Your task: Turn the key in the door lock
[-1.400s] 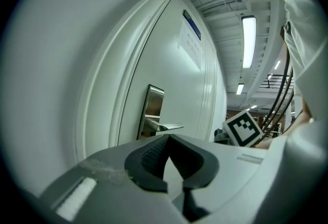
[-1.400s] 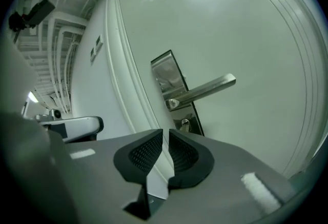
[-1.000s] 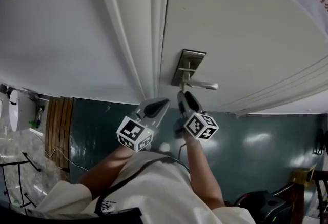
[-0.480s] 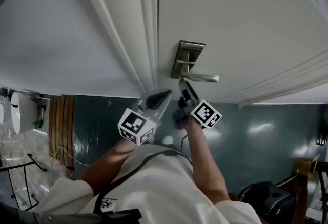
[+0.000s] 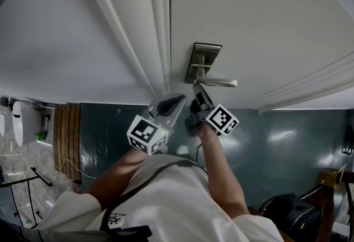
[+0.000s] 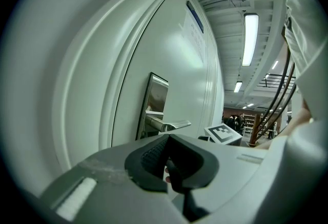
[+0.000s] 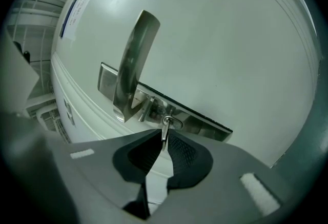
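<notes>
Since a second ago the right tool has come up under the lock and rolled, its marker cube now tipped over, and its jaws have just been closing with the key between them. White door fills the upper right of the head view, with the moulded frame at its left edge. Steel lock plate sits on the door near that edge, lever handle pointing right. Left tool hovers just left of the right one, apart from the door; its jaws look clenched on nothing, though the pads are dark there. Right tool is clamped on the key's head. The key sticks out of the plate just beside the handle's base, a small ring on it.
</notes>
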`<state>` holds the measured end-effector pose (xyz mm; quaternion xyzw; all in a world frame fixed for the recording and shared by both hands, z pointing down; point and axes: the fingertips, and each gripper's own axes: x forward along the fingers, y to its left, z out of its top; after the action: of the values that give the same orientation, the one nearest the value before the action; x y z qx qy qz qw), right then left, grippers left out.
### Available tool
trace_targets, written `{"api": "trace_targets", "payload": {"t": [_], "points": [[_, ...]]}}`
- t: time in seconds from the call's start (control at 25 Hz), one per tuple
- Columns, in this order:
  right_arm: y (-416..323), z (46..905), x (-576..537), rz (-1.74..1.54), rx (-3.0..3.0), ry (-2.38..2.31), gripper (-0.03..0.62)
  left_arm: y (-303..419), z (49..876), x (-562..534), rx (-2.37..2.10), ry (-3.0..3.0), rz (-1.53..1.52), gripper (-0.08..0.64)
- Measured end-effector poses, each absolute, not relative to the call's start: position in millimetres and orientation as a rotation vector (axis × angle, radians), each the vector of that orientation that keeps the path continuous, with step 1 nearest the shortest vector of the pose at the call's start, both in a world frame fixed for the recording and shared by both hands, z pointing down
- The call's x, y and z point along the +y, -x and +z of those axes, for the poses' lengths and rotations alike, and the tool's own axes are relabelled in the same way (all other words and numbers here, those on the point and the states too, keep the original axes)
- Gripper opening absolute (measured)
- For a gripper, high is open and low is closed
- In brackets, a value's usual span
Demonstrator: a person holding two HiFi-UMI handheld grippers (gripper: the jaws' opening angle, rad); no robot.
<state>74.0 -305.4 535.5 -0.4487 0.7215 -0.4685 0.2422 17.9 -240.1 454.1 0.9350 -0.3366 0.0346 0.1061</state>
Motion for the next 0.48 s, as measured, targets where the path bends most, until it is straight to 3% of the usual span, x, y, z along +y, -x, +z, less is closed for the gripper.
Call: {"api": "trace_targets", "payload": {"t": [0.48], "points": [[-68.8, 529.6, -306.7, -1.012, 2.248, 1.549, 0.040, -16.8, 453.2, -233.0, -0.967, -2.775, 0.101, 0.005]]}}
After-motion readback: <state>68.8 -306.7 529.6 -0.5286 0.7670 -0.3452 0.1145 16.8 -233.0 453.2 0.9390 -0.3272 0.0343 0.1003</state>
